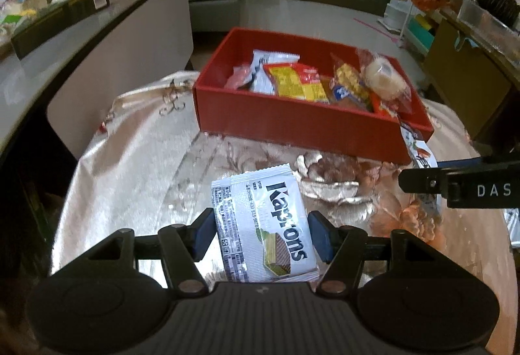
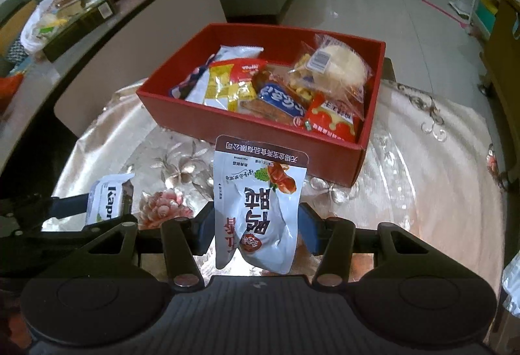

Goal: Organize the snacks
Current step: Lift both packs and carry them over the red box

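Left gripper [image 1: 261, 233]: pitched steeply down over the floral tablecloth [image 1: 136, 179], short of the red box [image 1: 292, 124]; blue pads pressed on both edges of a white Kaprons wafer packet [image 1: 263, 225], lettering running lengthwise, wafer picture near the lower end. Right gripper [image 2: 256, 230]: same downward pitch, just in front of the red box's near wall; jaws narrowed onto a white pouch [image 2: 258, 205] printed with Chinese characters and a drumstick picture, hanging crumpled, upper seam overlapping the box wall. Red box: open-topped, filled with assorted wrapped snacks.
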Demonstrator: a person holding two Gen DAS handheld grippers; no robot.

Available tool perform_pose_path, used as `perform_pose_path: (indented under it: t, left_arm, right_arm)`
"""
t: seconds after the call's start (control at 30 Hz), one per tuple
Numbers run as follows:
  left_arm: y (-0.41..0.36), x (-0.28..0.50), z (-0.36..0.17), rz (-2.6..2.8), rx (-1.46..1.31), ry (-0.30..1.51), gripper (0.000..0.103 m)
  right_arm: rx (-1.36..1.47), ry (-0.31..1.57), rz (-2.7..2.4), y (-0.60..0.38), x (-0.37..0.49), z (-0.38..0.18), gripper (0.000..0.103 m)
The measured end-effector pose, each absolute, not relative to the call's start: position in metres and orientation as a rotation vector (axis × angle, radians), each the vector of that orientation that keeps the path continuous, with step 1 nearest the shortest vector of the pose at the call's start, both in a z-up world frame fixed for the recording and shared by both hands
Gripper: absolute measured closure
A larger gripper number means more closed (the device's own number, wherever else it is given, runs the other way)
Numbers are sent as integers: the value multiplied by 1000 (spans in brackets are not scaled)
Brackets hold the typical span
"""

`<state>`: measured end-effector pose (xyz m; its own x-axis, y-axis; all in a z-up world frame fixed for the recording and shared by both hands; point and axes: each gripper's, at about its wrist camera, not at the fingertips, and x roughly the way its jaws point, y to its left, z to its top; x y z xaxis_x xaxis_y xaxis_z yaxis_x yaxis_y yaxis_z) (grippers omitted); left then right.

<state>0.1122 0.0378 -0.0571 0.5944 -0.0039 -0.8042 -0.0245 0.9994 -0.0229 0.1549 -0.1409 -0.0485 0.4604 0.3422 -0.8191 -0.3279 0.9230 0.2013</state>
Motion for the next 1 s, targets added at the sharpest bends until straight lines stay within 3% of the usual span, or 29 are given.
perform_pose_path:
  t: [1.0]
  left_arm:
    - [21,152,-10,26,-20,749,48]
  right_arm:
    - [78,886,429,-143,170,-10,42]
